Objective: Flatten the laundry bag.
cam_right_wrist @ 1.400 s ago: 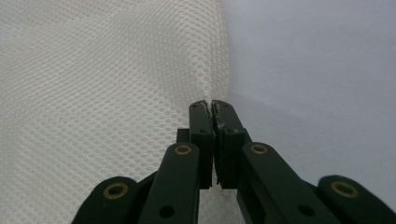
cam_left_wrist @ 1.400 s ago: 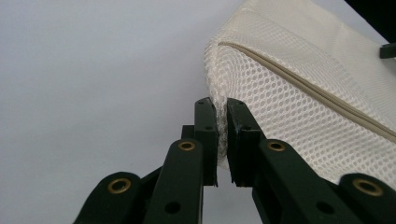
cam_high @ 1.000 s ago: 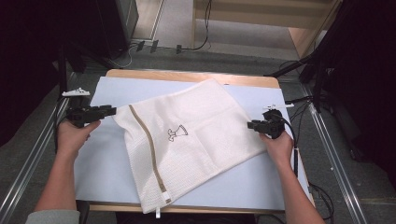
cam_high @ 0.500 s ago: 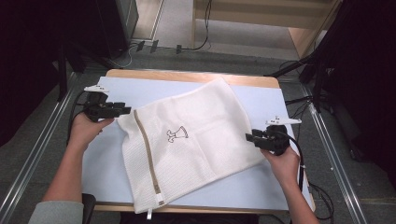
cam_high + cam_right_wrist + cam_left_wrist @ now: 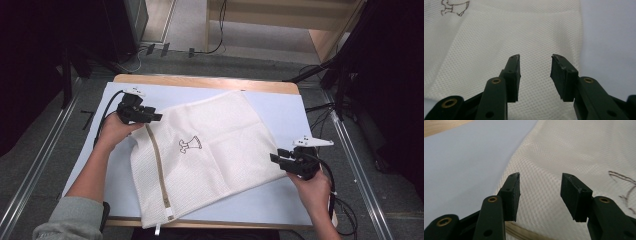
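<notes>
Since the earlier frame the mesh bag (image 5: 210, 160) has turned. Our left gripper (image 5: 154, 117), jaws just opening, and right gripper (image 5: 276, 158) gape at its corners; its near edge overhangs the table (image 5: 280, 88).

White mesh bag (image 5: 210, 155), small dark printed figure (image 5: 190, 145), tan zipper strip (image 5: 159, 170); pale blue mat (image 5: 280, 112); black grippers.

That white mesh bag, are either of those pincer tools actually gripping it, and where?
Neither grips it. The left gripper and right gripper both stand open above the mesh bag, near opposite corners, with only air between the jaws.
</notes>
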A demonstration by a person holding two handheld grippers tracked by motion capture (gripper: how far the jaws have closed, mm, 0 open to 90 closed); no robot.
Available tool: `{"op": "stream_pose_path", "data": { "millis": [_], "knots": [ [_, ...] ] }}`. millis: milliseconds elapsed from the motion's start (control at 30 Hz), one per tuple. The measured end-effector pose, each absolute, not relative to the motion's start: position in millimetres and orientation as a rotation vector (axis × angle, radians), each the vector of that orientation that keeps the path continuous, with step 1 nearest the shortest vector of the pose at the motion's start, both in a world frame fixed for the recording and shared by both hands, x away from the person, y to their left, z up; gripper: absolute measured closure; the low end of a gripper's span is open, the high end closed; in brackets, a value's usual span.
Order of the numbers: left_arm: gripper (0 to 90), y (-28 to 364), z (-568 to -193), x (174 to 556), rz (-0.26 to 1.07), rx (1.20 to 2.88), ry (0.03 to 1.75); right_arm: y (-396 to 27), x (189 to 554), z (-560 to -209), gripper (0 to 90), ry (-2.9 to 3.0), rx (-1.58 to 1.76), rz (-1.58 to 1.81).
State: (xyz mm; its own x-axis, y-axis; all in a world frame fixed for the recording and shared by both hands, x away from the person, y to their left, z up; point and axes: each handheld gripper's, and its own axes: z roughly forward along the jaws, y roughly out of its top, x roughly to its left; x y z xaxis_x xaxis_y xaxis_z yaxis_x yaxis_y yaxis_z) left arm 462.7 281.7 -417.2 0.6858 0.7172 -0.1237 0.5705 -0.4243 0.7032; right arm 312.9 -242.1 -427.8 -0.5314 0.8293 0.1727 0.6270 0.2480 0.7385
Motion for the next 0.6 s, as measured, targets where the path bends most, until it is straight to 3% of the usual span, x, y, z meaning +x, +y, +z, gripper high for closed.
{"op": "stream_pose_path", "data": {
  "millis": [233, 600],
  "knots": [
    [49.7, 283.1, -439.3, 476.9, 0.325, 2.151, 1.025, -232.9, 295.7, -450.0, 61.8, 2.377, 1.271, 1.177],
    [48.8, 289.7, -456.4, 483.2, 0.328, 2.169, 1.08, -220.6, 303.3, -475.9, 62.4, 2.478, 1.231, 1.14]
  ]
}}
